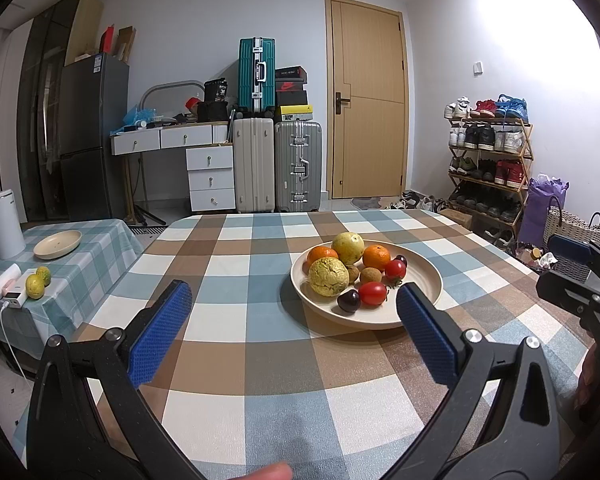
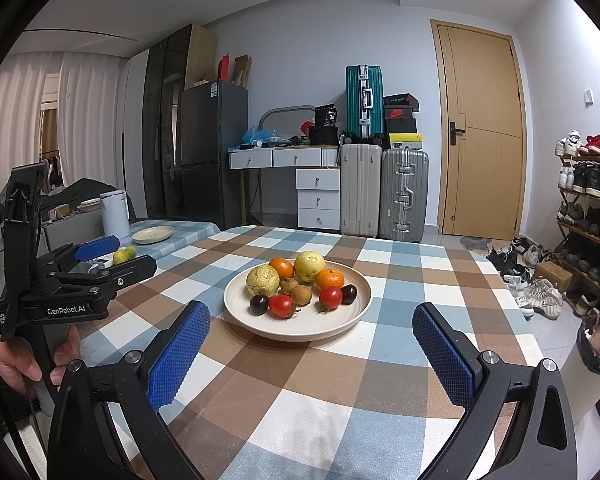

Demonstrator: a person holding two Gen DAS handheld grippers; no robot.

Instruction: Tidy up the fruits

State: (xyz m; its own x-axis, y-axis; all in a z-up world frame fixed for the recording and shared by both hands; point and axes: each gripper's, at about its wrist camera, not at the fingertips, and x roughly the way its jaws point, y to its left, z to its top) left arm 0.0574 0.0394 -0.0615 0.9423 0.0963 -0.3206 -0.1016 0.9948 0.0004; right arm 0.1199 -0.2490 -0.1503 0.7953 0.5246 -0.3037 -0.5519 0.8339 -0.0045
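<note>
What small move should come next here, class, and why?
Probably ease the right gripper forward toward the red tomato at the plate's near rim: both grippers are open and empty, short of the plate, and that fruit lies nearest.

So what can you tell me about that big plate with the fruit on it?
The plate is round, shallow and cream-coloured, with a matte look and a low raised rim. It sits flat on the checked tablecloth, ahead of both open grippers, which do not touch it. It holds two oranges, two yellow-green fruits, two red tomatoes, two dark round fruits and some small brown ones, clustered toward its far side.
</note>
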